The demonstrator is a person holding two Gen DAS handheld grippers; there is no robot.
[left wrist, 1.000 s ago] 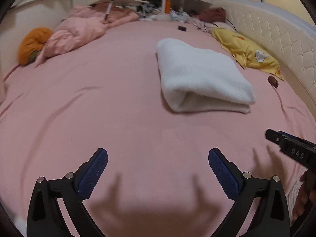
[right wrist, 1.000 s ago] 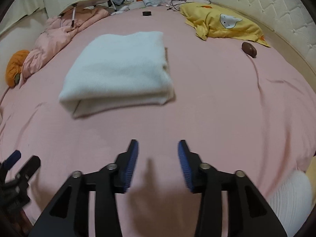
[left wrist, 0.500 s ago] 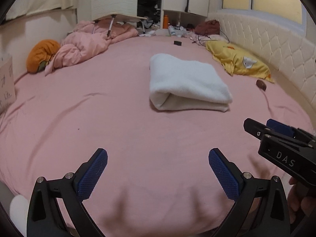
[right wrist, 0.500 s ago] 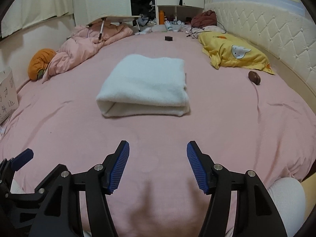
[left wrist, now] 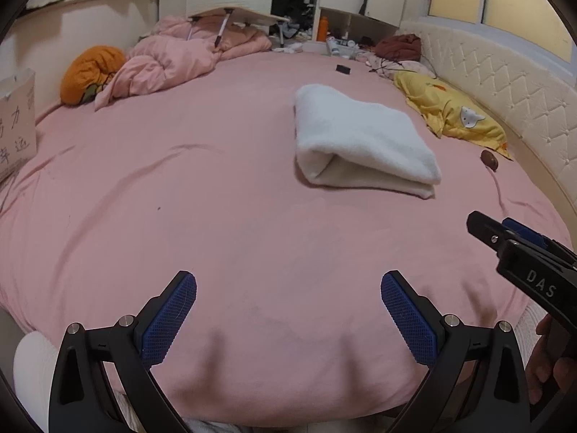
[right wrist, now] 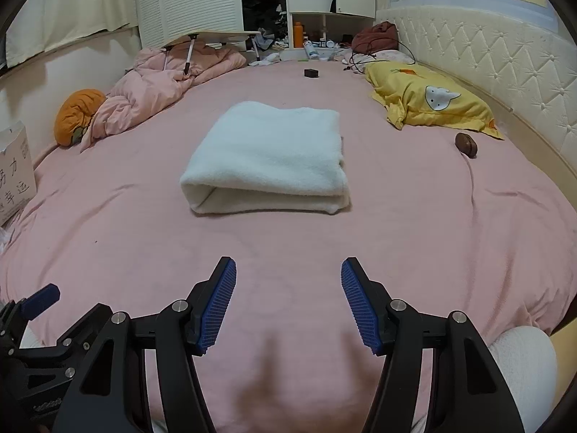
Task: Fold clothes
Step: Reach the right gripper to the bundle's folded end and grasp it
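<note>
The white folded cloth lies flat on the pink bed, roughly in the middle of the sheet, doubled into a thick rectangle with its rounded fold and layered edges facing the cameras. Judged from how it lies, the folding of this piece looks finished: the layers sit square on one another and no loose corner shows. No other unfolded garment waits close to it, so what is left, if anything, seems to be only a final tidy or fetching another item; the pictures do not settle which.

Beyond the cloth and to its right sits a yellow pillow, with a small brown object on the sheet between the pillow and the near edge of the bed. Beyond the cloth and to its left a crumpled pink duvet is heaped, an orange cushion just beside it.

Nearer than the cloth, well apart from it, both grippers hang over bare sheet. The left gripper has its jaws spread wide, with nothing between them and touching nothing. The right gripper has its jaws parted somewhat less widely, likewise empty and clear of the cloth
</note>
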